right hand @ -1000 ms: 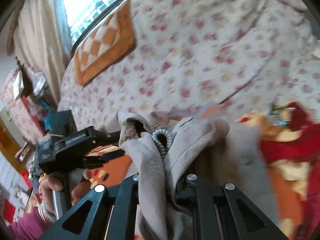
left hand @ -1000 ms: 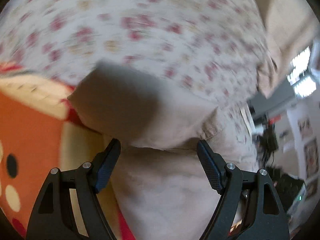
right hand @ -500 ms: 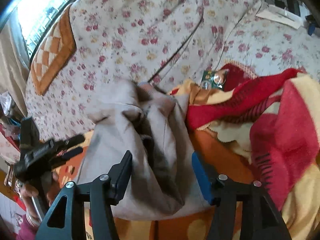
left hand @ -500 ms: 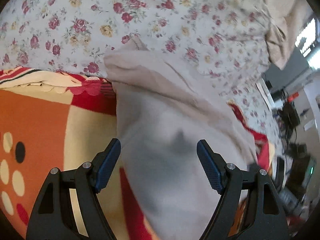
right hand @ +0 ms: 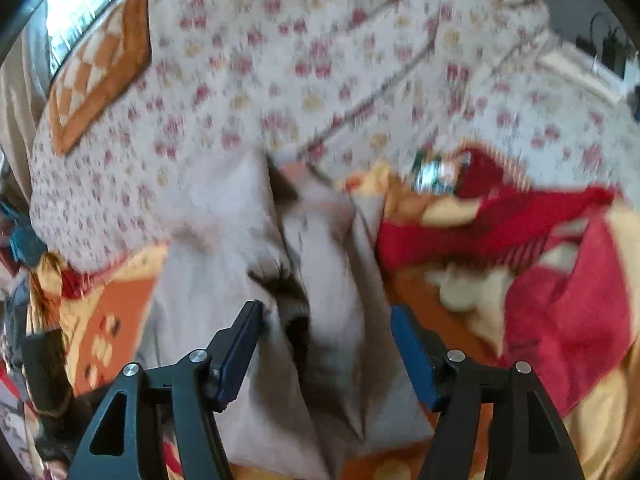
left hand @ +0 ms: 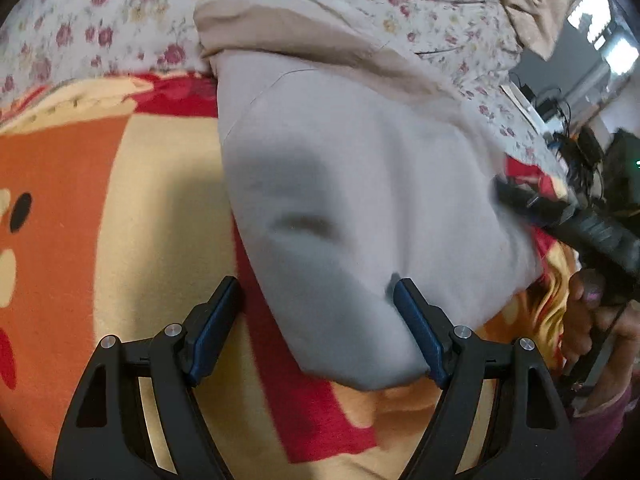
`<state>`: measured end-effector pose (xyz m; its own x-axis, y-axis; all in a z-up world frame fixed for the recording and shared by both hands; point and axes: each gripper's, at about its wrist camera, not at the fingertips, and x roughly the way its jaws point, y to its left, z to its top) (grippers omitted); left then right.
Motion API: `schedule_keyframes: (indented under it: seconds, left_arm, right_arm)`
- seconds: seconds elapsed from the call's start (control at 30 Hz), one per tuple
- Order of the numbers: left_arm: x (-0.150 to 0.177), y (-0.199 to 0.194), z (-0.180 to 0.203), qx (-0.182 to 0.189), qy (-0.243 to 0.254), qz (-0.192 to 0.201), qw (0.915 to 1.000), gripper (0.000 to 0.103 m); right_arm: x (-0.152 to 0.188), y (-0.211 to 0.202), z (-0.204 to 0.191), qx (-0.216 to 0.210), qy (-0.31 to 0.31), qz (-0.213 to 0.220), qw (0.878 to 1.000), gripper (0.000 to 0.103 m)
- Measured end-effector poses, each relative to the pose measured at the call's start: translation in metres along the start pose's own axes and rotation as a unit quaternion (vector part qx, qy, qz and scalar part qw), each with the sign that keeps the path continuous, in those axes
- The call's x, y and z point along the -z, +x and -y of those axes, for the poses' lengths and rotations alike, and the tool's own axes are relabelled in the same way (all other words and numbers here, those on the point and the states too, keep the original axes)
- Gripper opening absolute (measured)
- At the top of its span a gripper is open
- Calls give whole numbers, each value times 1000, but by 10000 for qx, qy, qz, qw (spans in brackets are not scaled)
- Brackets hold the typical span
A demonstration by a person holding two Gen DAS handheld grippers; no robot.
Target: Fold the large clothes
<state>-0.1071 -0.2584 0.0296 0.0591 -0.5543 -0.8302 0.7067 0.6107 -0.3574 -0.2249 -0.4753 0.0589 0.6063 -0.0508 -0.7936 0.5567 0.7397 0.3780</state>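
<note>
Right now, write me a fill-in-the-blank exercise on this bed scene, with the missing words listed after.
1. The beige garment lies on an orange, yellow and ____ blanket.
2. Beyond the blanket, the bed cover has a ____ print.
3. The left gripper has its jaws ____, with no pad pressing the cloth.
4. A corner of the garment lies between the pads of the ____ gripper.

Missing words: red; floral; open; right

Garment (left hand: 360, 184): matt, smooth beige-grey cloth. Blanket (left hand: 132, 208): soft, fleecy cloth in orange, red and cream. Floral bedcover (right hand: 320, 60), 12 o'clock: thin matt printed cloth.
</note>
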Motion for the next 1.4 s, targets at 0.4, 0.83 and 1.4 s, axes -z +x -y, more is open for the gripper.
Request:
schedule_keyframes:
  seconds: [0.4,0.83,1.4]
  left_arm:
    - [-8,-23,-23,394,-1044,215,9935,80]
    - [-33,21,-21,421,-1303,-56,9906,97]
    - [45,-103,-9,848,-410,37,9955,20]
  right_arm:
    - [21,-21,24,-170,198,401,9989,88]
    - [11,49,29,-1305,605,-451,9886,60]
    - [75,-52,-34,-1911,97,-346,9809,22]
